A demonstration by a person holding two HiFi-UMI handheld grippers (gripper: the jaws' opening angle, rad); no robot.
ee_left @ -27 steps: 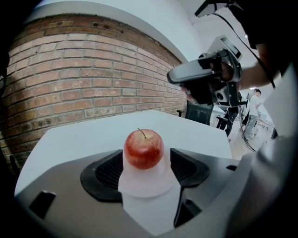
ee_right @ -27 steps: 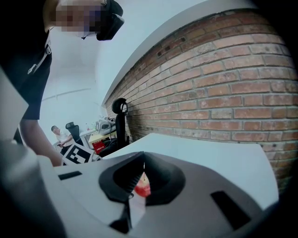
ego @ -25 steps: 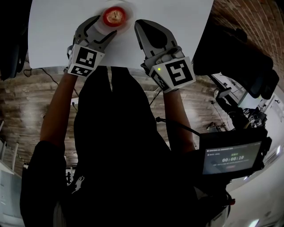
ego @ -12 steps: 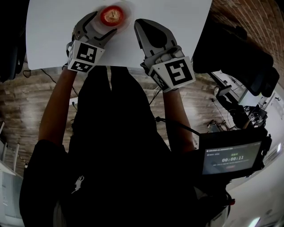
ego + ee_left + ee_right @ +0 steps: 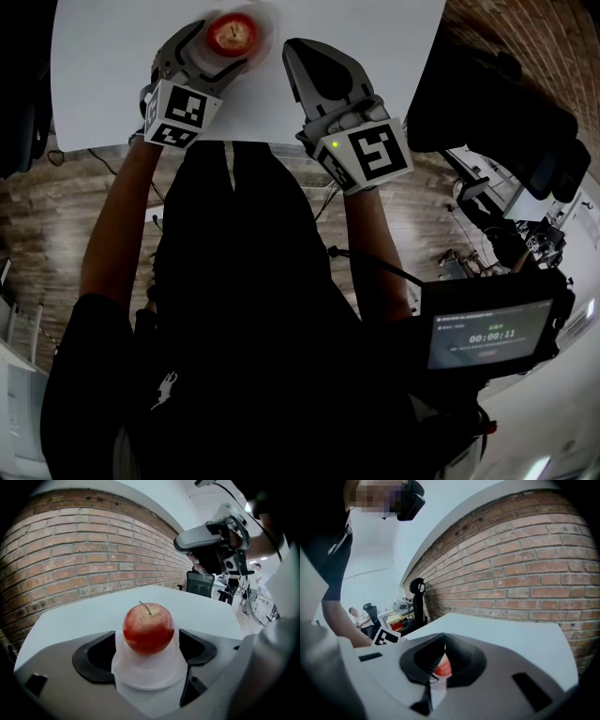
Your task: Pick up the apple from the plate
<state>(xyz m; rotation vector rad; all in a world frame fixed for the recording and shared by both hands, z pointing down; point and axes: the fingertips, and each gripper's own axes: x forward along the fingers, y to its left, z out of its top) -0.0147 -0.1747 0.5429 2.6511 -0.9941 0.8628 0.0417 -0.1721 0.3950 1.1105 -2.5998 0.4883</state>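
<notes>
One apple [image 5: 148, 629] on one plate [image 5: 145, 679], untouched between left tongs [image 5: 147, 641] freshly opened wide; right tongs [image 5: 442, 660] closed, empty.

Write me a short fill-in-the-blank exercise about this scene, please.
1. The apple rests on a white ___.
2. The left gripper holds its jaws ___ on either side of the apple.
3. The right gripper has its jaws ___.
4. Behind the table stands a ___ wall.
Missing words: plate, open, shut, brick.
Note: the left gripper's jaws have just been opening, with the apple between them.
</notes>
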